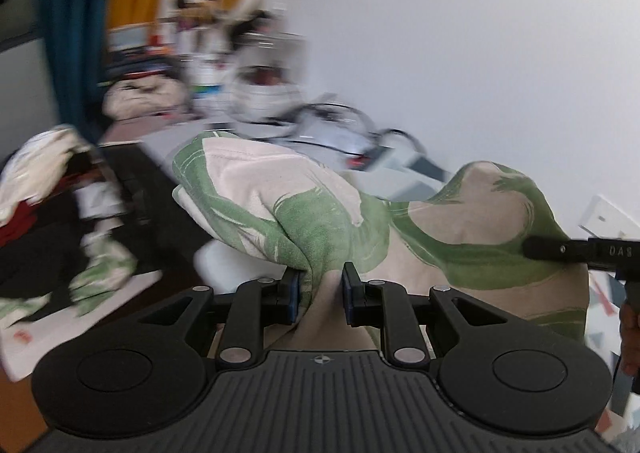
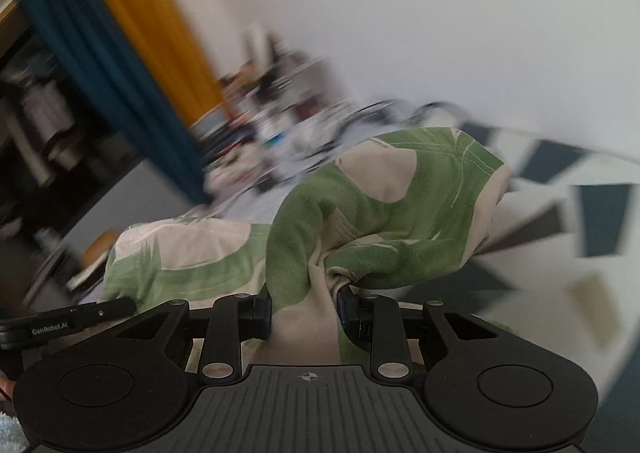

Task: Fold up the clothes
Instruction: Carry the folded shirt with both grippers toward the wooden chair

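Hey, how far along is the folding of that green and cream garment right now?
Early. No finished fold shows. In hand: the left gripper and right gripper each pinch a bunch of the green and cream garment, which hangs crumpled between them. Left: spreading it flat and folding it. More clothes lie heaped to the left.

The garment (image 1: 280, 209) is beige with green brush-stroke print, bunched and raised, pinched at two spots.

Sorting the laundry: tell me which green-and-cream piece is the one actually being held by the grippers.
The large leaf-print garment bunched between the left gripper and the right gripper. The other green-patterned cloth lies blurred and ungripped, lower left in the left wrist view.
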`<action>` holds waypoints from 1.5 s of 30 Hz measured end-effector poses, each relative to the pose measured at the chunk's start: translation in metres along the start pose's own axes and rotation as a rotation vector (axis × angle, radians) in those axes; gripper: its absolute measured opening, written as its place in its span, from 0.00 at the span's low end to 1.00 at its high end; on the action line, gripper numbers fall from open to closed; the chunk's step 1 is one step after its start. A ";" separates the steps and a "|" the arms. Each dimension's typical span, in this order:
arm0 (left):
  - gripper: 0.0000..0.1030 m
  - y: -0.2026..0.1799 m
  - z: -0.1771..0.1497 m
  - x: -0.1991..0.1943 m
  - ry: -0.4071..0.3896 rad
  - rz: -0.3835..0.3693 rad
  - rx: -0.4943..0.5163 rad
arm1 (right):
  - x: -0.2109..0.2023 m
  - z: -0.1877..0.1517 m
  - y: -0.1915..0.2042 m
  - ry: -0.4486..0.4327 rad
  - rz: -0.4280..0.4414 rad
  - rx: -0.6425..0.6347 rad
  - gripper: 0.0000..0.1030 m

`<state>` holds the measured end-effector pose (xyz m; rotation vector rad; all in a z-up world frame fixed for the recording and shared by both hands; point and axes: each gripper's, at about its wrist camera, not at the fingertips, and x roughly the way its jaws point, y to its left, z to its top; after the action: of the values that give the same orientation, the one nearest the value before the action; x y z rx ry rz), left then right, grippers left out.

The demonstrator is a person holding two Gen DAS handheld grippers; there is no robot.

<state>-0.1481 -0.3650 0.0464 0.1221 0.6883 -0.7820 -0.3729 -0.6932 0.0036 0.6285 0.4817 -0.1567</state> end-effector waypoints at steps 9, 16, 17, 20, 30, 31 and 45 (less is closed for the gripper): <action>0.20 0.133 -0.007 -0.076 -0.077 0.244 -0.079 | 0.115 0.006 0.166 0.206 0.212 -0.199 0.24; 0.20 0.245 -0.015 -0.124 -0.119 0.337 -0.184 | 0.174 -0.024 0.303 0.263 0.304 -0.274 0.24; 0.20 0.260 -0.016 -0.130 -0.119 0.347 -0.182 | 0.180 -0.030 0.321 0.263 0.312 -0.280 0.24; 0.20 0.300 -0.019 -0.142 -0.119 0.378 -0.190 | 0.198 -0.048 0.361 0.254 0.331 -0.275 0.24; 0.20 0.428 -0.013 -0.139 -0.136 0.465 -0.274 | 0.322 -0.070 0.471 0.345 0.351 -0.290 0.24; 0.20 0.445 -0.010 -0.137 -0.133 0.472 -0.280 | 0.337 -0.069 0.481 0.350 0.354 -0.300 0.24; 0.20 0.647 0.035 -0.111 -0.134 0.574 -0.420 | 0.571 -0.029 0.625 0.422 0.443 -0.346 0.24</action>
<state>0.2574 0.1526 0.0481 -0.1132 0.6327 -0.0864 0.2951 -0.1726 0.0394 0.4120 0.7424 0.4803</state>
